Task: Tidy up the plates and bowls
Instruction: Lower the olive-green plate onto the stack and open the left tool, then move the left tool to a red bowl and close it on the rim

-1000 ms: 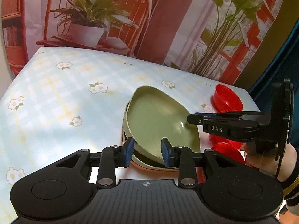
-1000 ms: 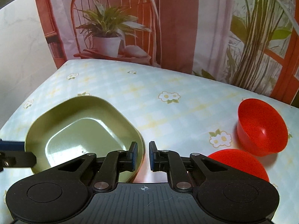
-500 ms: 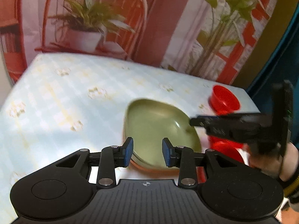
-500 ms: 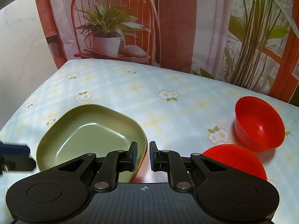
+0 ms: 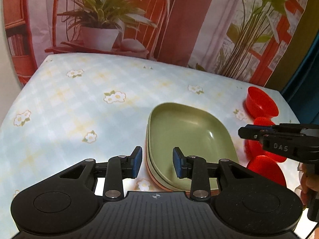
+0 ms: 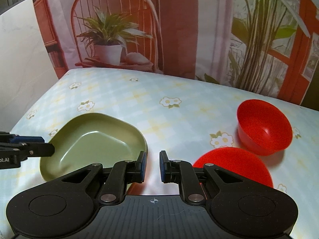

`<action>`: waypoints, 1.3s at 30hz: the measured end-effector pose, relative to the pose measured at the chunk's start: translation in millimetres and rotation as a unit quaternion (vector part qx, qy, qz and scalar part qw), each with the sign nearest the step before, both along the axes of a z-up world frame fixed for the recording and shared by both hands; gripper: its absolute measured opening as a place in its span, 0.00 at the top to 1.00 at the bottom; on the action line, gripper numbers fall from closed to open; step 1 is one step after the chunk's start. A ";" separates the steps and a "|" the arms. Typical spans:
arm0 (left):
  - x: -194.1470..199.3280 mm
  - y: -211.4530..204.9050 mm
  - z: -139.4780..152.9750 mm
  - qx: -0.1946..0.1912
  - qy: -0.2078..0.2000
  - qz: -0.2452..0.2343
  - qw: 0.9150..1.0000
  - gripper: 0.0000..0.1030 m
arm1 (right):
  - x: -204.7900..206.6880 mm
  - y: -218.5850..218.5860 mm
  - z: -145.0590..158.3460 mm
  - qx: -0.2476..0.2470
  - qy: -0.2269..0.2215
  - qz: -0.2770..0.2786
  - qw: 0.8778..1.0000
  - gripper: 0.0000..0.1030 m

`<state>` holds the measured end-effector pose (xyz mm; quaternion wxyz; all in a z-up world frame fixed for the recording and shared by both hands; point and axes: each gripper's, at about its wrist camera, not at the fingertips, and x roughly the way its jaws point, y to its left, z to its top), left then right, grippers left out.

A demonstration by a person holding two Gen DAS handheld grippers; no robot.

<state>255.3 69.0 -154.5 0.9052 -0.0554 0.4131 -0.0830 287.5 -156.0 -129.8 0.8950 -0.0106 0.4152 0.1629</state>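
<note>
Olive-green squarish plastic plates (image 5: 187, 137), stacked on the floral tablecloth (image 5: 79, 103), sit a corner toward the left gripper (image 5: 157, 163), whose jaws gape empty astride the near rim. Right gripper (image 6: 152, 166), parted and empty, lies nearer two red plastic bowls (image 6: 263, 125), likely next.

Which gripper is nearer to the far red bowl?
Right. The right gripper sits beside the red bowls, the far red bowl just ahead-right. The left gripper straddles the green plate's left rim.
</note>
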 end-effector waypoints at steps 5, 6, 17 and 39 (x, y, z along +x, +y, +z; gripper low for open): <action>1.9 -2.4 -3.6 0.007 0.006 -0.001 1.000 0.66 | -5.0 -7.9 1.6 0.002 -0.003 -0.006 1.000 0.87; 2.2 -2.8 -2.8 0.007 0.005 0.000 1.000 0.66 | -6.1 -10.4 2.2 0.003 -0.004 -0.008 1.000 0.87; 1.5 -24.7 25.1 0.016 -0.027 -0.015 0.999 0.66 | -16.1 -43.4 15.0 0.015 -0.023 -0.028 0.999 0.85; 23.7 -105.7 49.1 0.020 -0.059 -0.074 0.995 0.66 | -20.8 -135.3 31.0 0.008 -0.061 -0.089 0.994 0.81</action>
